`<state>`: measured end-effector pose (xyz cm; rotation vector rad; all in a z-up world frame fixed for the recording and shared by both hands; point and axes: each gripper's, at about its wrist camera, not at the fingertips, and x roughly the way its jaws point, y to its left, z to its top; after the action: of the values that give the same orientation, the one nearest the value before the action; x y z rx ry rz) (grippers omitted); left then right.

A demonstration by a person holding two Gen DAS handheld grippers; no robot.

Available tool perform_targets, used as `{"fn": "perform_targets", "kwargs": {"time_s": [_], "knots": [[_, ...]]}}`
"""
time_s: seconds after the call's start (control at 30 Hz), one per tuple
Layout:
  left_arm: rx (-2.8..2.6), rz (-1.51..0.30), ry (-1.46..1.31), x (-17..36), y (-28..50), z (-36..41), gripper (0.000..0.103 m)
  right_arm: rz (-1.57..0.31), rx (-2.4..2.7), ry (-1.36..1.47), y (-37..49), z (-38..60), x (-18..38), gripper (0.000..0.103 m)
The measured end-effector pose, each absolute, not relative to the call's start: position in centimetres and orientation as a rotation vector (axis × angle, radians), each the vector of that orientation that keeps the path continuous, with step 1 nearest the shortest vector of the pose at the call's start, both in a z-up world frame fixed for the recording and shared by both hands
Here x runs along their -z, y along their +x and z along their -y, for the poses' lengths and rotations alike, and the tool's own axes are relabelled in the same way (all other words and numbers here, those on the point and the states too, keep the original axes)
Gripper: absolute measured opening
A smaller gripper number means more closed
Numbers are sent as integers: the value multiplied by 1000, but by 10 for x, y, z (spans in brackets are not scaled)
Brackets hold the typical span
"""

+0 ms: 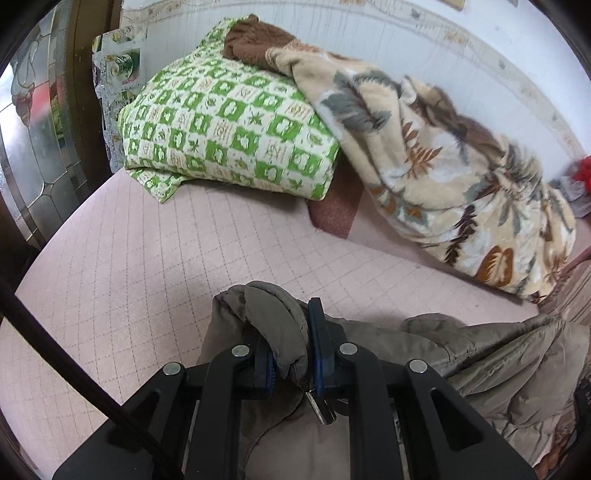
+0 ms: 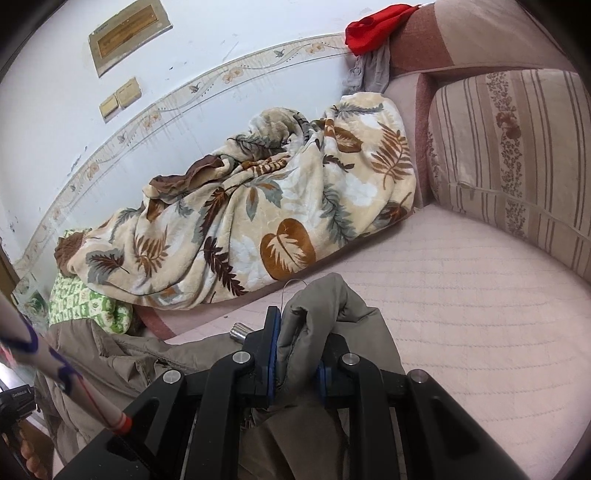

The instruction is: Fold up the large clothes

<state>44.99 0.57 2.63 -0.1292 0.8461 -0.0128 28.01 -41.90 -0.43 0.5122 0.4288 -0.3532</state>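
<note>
A padded olive-grey jacket (image 1: 509,365) hangs between my two grippers over the pink quilted bed (image 1: 147,258). My left gripper (image 1: 291,347) is shut on a thick fold of the jacket, near a metal zipper pull (image 1: 320,408). My right gripper (image 2: 297,350) is shut on another bunched edge of the jacket (image 2: 321,306). The rest of the jacket (image 2: 122,358) droops to the left in the right wrist view. The lower part of the jacket is hidden behind the gripper bodies.
A leaf-print fleece blanket (image 2: 258,214) lies bunched along the wall. A green checked pillow (image 1: 229,125) lies at the left end. A striped cushion (image 2: 517,155) and a red cloth (image 2: 376,26) are at the bed's far right. Pink bed surface (image 2: 461,295) lies ahead.
</note>
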Motion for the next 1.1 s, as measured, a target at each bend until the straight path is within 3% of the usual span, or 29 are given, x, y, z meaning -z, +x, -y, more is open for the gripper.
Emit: {"fn": "perform_targets", "kwargs": {"time_s": [1.1], "knots": [[-76, -870, 150, 40, 490, 51, 15, -604, 471, 470, 330, 432, 71, 17]]}}
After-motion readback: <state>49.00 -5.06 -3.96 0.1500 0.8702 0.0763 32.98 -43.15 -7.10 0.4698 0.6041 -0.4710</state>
